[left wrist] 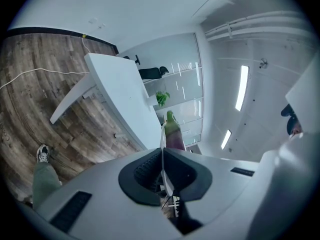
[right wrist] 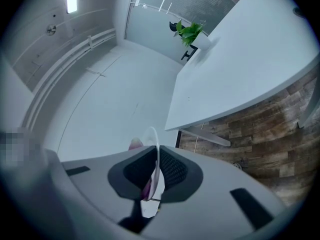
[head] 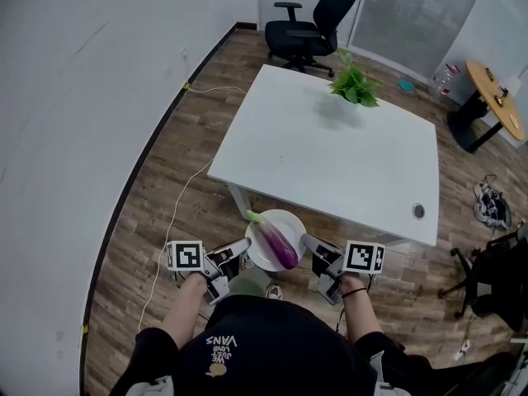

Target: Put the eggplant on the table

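Room: wood-plank floor; white table with a potted plant at its far edge; office chair beyond.
White plate: held in the air, just short of the table's near edge.
Eggplant: purple, green-stemmed, lay on the plate.
Left gripper: jaws clamped on the plate's left rim.
Right gripper: jaws clamped on its right rim.
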Tool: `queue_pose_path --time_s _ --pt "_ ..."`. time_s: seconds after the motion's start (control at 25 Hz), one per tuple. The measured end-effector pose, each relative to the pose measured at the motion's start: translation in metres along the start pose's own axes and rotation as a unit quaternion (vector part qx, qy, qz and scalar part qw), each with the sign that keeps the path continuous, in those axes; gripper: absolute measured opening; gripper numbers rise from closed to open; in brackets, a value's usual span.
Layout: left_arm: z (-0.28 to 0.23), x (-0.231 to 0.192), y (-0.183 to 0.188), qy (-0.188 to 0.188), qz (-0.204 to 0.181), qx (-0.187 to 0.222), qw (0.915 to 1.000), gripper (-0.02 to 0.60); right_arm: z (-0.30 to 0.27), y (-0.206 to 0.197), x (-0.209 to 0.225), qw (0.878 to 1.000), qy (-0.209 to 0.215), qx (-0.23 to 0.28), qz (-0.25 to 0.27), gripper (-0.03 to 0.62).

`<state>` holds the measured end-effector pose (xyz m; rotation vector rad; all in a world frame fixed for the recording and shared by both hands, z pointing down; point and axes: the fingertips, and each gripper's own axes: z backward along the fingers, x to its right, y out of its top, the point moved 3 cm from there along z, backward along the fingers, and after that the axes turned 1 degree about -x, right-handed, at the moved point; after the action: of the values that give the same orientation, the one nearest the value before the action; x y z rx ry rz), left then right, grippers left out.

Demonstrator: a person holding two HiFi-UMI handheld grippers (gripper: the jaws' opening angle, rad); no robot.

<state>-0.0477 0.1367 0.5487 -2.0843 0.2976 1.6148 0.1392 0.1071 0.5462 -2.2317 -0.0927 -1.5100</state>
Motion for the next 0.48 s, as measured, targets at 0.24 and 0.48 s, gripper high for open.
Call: queue_pose_path --time_s 0.24,0.48 --pt "-0.011 -0.004 0.045 -0.006 -0.006 -0.016 0.9998 0.022 -0.023 0.034 -0.001 1.0 -0.01 0.014 -0.002 0.035" --pt "-0.015 -0.011 0.091 -0.009 -0.01 -0.03 0.9995 0.021 -0.054 0.063 -0.005 1.0 -0.015 0.026 -0.004 0.035"
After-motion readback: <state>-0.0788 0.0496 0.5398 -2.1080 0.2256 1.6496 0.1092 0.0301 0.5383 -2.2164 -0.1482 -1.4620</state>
